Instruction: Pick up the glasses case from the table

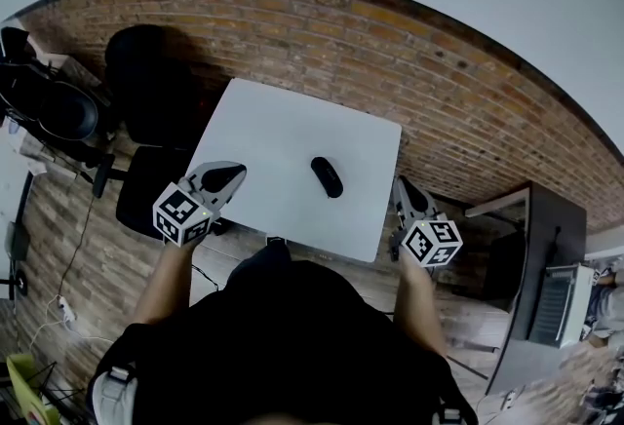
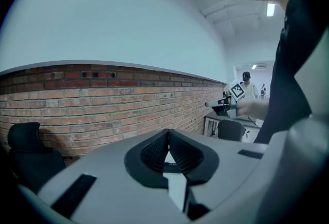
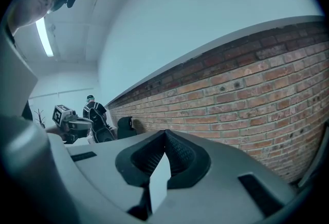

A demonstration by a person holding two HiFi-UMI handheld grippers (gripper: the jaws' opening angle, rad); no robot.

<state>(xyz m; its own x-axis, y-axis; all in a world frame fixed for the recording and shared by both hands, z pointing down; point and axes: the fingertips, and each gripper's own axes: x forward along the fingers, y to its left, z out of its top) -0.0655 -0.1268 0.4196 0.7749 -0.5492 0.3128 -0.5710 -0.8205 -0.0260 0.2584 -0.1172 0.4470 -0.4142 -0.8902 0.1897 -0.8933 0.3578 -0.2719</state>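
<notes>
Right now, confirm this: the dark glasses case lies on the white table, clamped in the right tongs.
Wrong on the grip. The glasses case lies on the white table, but free: the right tongs are shut on nothing, beside the table's right edge. The head view shows the gap; the right gripper view shows the jaws together.

The grey plastic left gripper (image 1: 234,173) with dark ribbed pads (image 2: 154,148) is held out in front of the person on a bare left forearm (image 1: 164,279), its black-and-white marker cube (image 1: 181,212) facing up. Its jaws are pressed together at the tips, with nothing between them. The matching grey right gripper (image 1: 400,184) extends from the bare right forearm (image 1: 416,301), and its jaws are likewise closed and empty. The two grippers are well apart.
</notes>
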